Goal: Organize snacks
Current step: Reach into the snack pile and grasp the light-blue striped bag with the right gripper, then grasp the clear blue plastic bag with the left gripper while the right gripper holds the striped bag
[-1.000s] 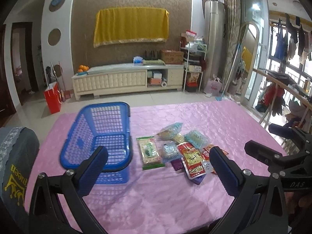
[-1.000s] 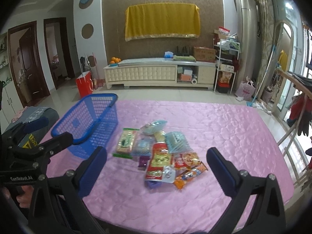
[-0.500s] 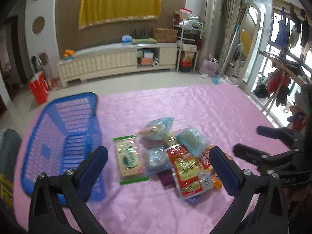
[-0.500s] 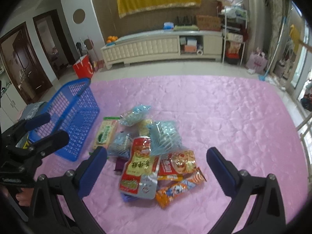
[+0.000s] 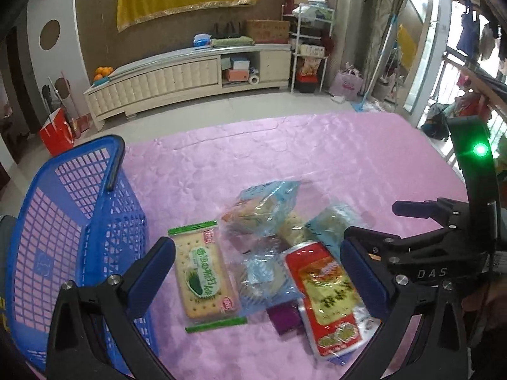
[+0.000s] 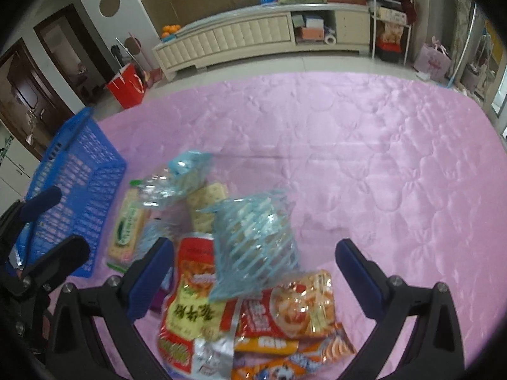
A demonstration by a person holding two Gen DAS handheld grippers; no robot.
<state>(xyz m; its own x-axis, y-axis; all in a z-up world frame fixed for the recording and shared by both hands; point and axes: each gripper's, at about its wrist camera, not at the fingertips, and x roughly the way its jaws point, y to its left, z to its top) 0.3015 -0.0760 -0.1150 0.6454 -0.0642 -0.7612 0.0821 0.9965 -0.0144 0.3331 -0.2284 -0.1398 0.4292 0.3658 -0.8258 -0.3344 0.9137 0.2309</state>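
A pile of snack packets lies on the pink tablecloth [image 5: 317,152]: a green-and-white cracker pack [image 5: 204,274], a red-and-yellow pouch [image 5: 329,297], a clear blue bag [image 5: 263,205], and in the right wrist view a blue-striped bag [image 6: 253,237] and orange packets [image 6: 301,310]. An empty blue basket [image 5: 69,221] stands to the left of the pile. My left gripper [image 5: 258,275] is open just above the cracker pack. My right gripper [image 6: 253,275] is open just above the striped bag and red pouch [image 6: 193,304].
The right gripper shows in the left wrist view [image 5: 443,247], close beside the pile. The tablecloth stretches bare to the far and right sides [image 6: 380,158]. A cream TV cabinet [image 5: 190,72] and a red bag [image 5: 57,133] stand on the floor beyond the table.
Both grippers have moved forward and down toward the snack pile, which now fills the space between their fingers. The basket and packets have not moved.
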